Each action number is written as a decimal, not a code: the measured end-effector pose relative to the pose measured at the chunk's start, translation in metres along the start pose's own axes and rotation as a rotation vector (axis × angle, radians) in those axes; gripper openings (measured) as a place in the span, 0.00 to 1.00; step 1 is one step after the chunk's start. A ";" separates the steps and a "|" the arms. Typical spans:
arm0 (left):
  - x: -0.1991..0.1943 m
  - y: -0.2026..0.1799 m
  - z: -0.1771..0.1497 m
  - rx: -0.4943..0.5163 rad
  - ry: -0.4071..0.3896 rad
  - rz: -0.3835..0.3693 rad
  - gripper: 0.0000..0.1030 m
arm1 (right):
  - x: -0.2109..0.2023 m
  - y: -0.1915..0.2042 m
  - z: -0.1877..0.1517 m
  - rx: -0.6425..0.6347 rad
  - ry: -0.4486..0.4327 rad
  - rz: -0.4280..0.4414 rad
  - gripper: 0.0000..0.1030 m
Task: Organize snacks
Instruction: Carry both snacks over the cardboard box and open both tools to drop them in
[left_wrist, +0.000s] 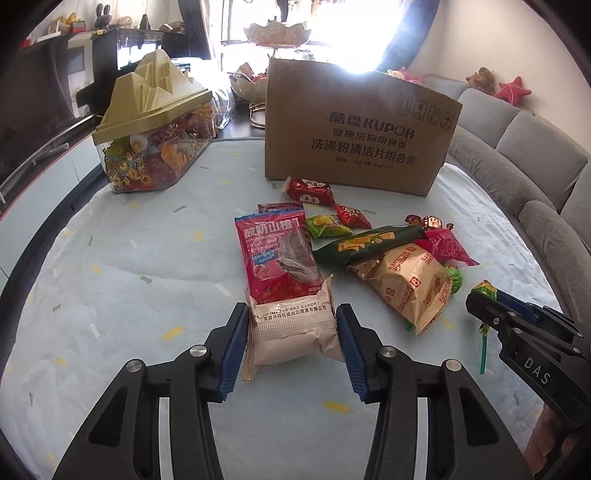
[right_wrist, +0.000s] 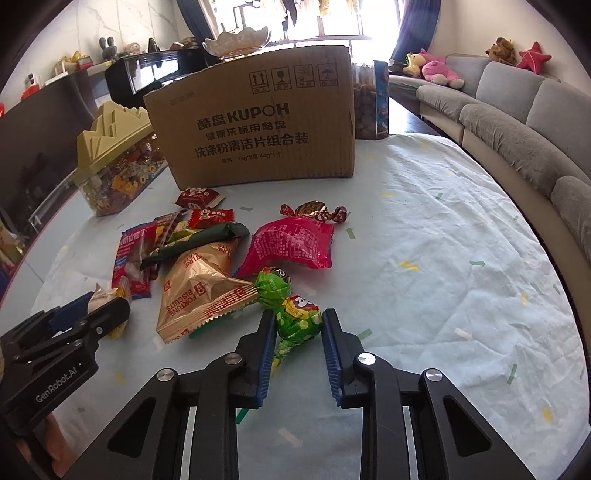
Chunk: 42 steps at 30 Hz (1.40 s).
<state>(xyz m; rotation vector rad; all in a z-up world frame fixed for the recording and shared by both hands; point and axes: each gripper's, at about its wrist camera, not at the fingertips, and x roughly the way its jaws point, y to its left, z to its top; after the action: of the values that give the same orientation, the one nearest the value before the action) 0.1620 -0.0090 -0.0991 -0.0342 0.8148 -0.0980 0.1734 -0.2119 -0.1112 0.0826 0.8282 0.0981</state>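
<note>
A pile of snacks lies on the table in front of a cardboard box (left_wrist: 360, 125) (right_wrist: 255, 125). My left gripper (left_wrist: 291, 314) has its jaws around a beige snack packet (left_wrist: 291, 326), pads touching its sides. A red hawthorn bag (left_wrist: 277, 254) lies just beyond it. My right gripper (right_wrist: 299, 319) has its jaws around a green lollipop (right_wrist: 297, 321), the pads against its wrapper. A second green lollipop (right_wrist: 275, 286), a fortune biscuits bag (right_wrist: 199, 291) and a pink packet (right_wrist: 291, 243) lie nearby. The right gripper also shows in the left wrist view (left_wrist: 480, 301).
A clear candy container with a gold mountain-shaped lid (left_wrist: 155, 129) (right_wrist: 110, 158) stands at the back left. A grey sofa (right_wrist: 517, 122) curves along the right side. The table has a pale patterned cloth (right_wrist: 443, 277). A jar of snacks (right_wrist: 369, 103) stands behind the box.
</note>
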 end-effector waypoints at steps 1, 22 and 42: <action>-0.004 -0.001 0.001 0.007 -0.009 -0.004 0.46 | -0.004 0.001 0.000 -0.001 -0.005 0.004 0.26; -0.050 -0.020 0.100 0.141 -0.226 -0.045 0.46 | -0.059 0.019 0.087 -0.083 -0.200 0.064 0.26; -0.018 -0.021 0.229 0.167 -0.244 -0.061 0.46 | -0.035 0.023 0.224 -0.118 -0.266 0.065 0.26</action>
<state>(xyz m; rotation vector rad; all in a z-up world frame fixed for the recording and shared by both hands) 0.3145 -0.0300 0.0722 0.0850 0.5600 -0.2154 0.3141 -0.2014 0.0679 0.0107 0.5525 0.1923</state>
